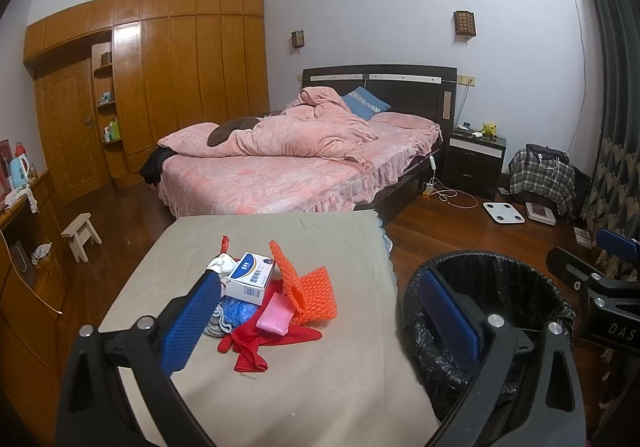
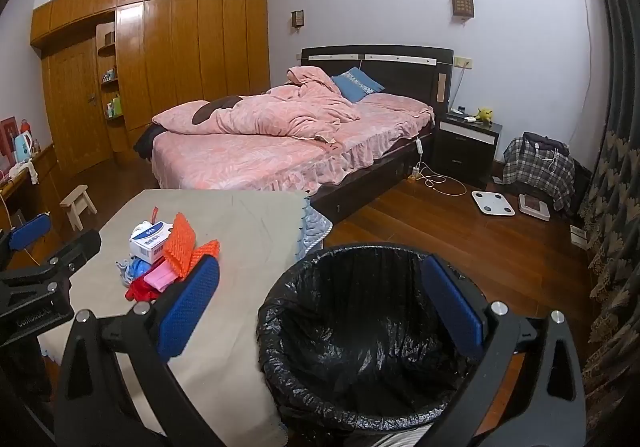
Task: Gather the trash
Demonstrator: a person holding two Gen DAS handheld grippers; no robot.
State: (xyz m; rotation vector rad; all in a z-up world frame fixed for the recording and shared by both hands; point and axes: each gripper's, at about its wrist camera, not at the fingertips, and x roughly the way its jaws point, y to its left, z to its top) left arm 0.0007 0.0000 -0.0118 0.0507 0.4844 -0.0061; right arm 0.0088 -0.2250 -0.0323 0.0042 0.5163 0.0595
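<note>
Beige cloth covers the counter (image 1: 328, 387), and the trash sits in a heap near its middle: a white and blue box (image 1: 250, 277), an orange bubbled sheet (image 1: 306, 287) folded and partly standing, a pink packet (image 1: 274, 315), a red cloth (image 1: 256, 347) spread under them, and something blue and crumpled (image 1: 239, 309) beside the box. A small red piece (image 1: 225, 244) pokes up behind the heap.

The left gripper (image 1: 320, 317) hangs over the near part of the counter with its blue-padded fingers (image 1: 190, 323) spread wide and nothing between them. The right gripper (image 2: 320, 311) is likewise wide open and holds nothing; it sits above the round bin (image 2: 360, 399), which is lined with a black bag and stands on the wooden floor just beside the counter's right edge. No trash is visible inside the bin.

Beyond the counter stands a bed (image 1: 280, 171) with pink bedding, a wooden wardrobe (image 1: 180, 79) and a dark nightstand (image 1: 476, 163).
</note>
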